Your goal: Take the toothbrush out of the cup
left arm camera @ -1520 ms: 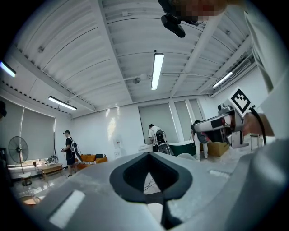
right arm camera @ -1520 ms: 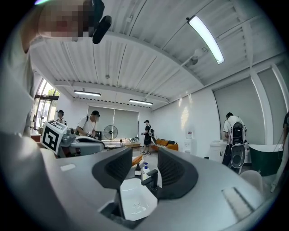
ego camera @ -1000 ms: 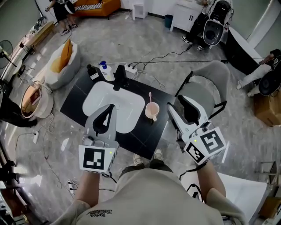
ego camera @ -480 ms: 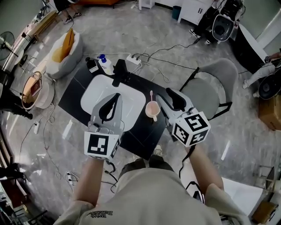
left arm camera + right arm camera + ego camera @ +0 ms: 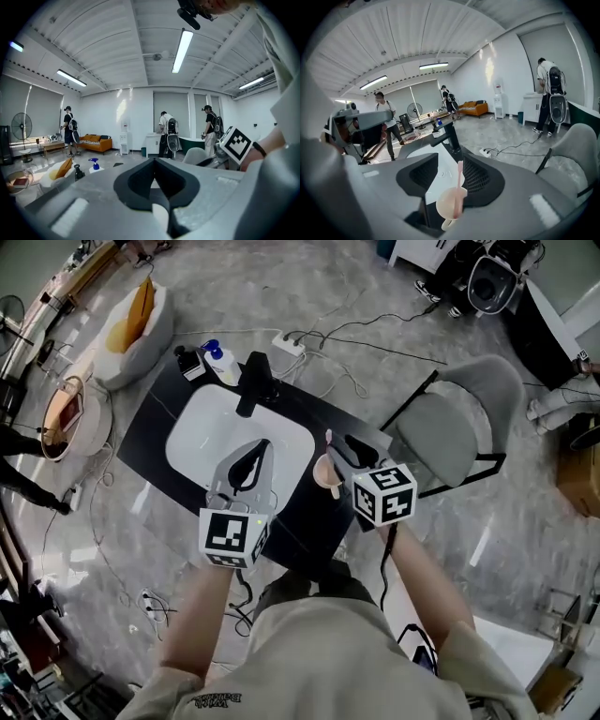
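In the head view, a gripper is being held in each hand above a black counter [image 5: 150, 442] with a white sink [image 5: 202, 432]. The left gripper [image 5: 260, 445] is being held over the sink. The right gripper [image 5: 336, 457] is being held at the pink cup [image 5: 322, 474], which is standing on the counter just right of the sink; the toothbrush [image 5: 327, 439] is being kept upright in it.

In the left gripper view, the left gripper [image 5: 154, 160] is being shown with its jaws pressed together at the tips, nothing pinched between them.

In the right gripper view, the right gripper [image 5: 450, 154] is being shown with its jaws spread. The cup [image 5: 449, 207] and the toothbrush [image 5: 459, 185] are being framed between them, the brush leaning on the rim. Whether the pads are touching the cup cannot be told.
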{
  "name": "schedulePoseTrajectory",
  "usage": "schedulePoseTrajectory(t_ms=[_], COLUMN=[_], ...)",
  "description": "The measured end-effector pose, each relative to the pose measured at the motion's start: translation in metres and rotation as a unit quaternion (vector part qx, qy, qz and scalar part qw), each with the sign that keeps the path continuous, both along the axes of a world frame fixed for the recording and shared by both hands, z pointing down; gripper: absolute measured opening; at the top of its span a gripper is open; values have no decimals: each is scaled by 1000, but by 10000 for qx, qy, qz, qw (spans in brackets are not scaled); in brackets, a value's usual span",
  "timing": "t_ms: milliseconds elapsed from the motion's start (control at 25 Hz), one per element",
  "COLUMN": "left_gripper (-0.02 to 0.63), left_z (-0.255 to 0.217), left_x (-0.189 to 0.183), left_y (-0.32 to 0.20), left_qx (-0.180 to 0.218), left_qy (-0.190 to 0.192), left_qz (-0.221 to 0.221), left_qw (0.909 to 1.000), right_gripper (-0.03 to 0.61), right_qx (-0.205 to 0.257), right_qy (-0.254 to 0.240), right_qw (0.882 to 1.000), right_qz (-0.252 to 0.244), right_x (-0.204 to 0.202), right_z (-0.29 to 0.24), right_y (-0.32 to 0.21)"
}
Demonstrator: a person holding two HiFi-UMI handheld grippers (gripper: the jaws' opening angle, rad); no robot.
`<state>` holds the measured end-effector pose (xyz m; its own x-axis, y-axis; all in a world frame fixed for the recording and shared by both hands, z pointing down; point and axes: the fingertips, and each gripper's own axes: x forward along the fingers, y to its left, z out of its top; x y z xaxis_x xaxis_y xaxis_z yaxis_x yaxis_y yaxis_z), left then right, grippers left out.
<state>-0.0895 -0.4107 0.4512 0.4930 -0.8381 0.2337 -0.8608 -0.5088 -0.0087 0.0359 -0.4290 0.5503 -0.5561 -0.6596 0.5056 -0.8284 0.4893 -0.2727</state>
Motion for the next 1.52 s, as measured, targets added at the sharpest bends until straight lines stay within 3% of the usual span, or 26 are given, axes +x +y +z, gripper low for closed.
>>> schedulePoseTrajectory(t_ms=[440, 800, 1120, 1520], left_gripper=[2, 2, 2, 2], left_z=[85, 100, 65, -41], left_x=[-1, -6, -11, -15], left_y=[-4, -4, -8, -3], left_qx=[-972, -1156, -819, 218], left_qy=[-121, -163, -212, -332], left_qz=[22, -69, -123, -151], left_qw=[9952, 9931, 9963, 9991], right_gripper=[134, 28, 26, 25], right_qx=[-1040, -1049, -372, 1066], right_qy=[367, 564, 423, -12], right_qw=[9938, 9927, 9978, 9934], right_qz=[-172, -181, -338, -425], right_x=[-11, -6, -5, 5], right_z=[94, 100, 38, -128], right_y=[-8, -16, -14, 6])
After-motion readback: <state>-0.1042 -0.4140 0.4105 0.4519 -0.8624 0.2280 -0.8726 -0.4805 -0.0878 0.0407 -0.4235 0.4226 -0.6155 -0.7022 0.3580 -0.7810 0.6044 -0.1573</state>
